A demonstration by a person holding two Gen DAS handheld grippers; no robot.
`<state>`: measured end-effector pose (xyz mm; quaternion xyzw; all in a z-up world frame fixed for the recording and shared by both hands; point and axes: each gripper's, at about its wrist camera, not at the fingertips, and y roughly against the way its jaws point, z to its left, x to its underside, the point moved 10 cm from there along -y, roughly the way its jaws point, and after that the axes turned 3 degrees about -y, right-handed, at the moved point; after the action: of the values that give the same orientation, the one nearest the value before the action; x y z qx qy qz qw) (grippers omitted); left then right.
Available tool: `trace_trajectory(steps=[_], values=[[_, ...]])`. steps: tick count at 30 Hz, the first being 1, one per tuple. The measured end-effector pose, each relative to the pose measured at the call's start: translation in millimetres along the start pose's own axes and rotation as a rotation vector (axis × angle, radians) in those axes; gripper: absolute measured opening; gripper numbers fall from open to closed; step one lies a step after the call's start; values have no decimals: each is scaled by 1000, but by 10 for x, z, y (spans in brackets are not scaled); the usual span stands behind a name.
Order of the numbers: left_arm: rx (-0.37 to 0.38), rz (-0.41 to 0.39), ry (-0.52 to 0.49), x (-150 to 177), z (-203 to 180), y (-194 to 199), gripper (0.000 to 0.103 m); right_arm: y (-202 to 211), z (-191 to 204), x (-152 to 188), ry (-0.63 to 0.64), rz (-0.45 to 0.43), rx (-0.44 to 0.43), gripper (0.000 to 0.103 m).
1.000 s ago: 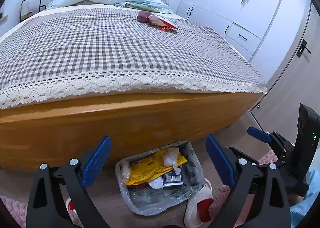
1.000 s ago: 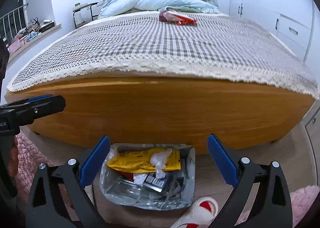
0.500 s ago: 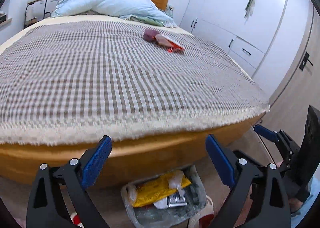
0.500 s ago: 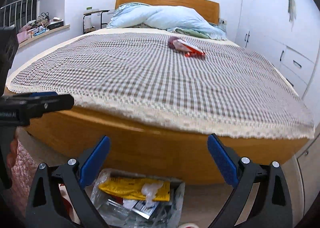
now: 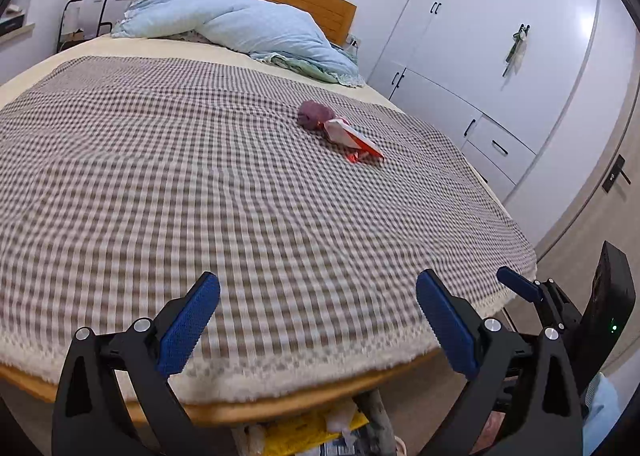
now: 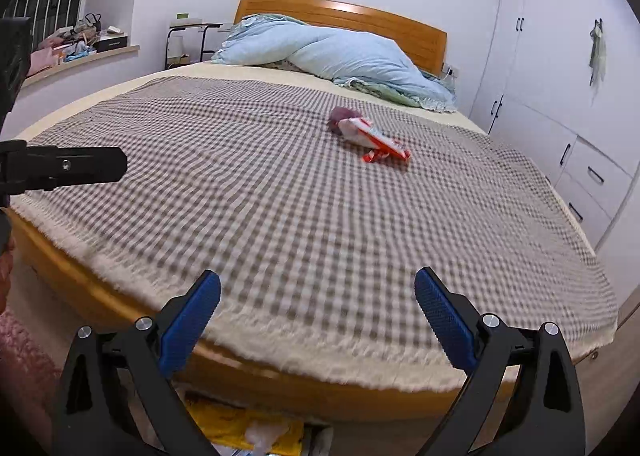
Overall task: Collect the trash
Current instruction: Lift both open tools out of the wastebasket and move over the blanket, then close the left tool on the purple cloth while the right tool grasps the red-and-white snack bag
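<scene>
A red and white wrapper point(image 5: 352, 137) point(image 6: 374, 139) lies far out on the checked bedspread point(image 5: 200, 183) point(image 6: 280, 191), touching a crumpled purple wad point(image 5: 313, 115) point(image 6: 340, 116). Both grippers hover over the foot of the bed, well short of that trash. My left gripper point(image 5: 318, 306) is open and holds nothing. My right gripper point(image 6: 318, 304) is open too, nothing between its blue pads. The clear trash bag with a yellow packet point(image 5: 308, 434) point(image 6: 244, 430) sits on the floor below the bed's foot, mostly hidden.
A light blue duvet point(image 5: 240, 27) is heaped at the wooden headboard point(image 6: 344, 19). White wardrobe doors and drawers point(image 5: 480, 67) line the right wall. A small black-framed table point(image 6: 192, 39) stands left of the bed, with a cluttered sill point(image 6: 76, 45) beyond.
Both grippers have risen from low by the floor to above the bed's foot. The trash bag has dropped to the frames' bottom edge and the bedspread now fills the views.
</scene>
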<state>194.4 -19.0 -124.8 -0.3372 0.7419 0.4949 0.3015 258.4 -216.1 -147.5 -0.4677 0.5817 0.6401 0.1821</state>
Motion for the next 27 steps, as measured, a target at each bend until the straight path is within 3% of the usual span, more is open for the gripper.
trace_trajectory(steps=[12, 27], values=[[-12, 26, -8, -507, 77, -540, 95, -555, -232, -398, 7, -1, 17, 93], [78, 149, 77, -1213, 163, -1657, 95, -1633, -671, -1036, 182, 22, 138, 93]])
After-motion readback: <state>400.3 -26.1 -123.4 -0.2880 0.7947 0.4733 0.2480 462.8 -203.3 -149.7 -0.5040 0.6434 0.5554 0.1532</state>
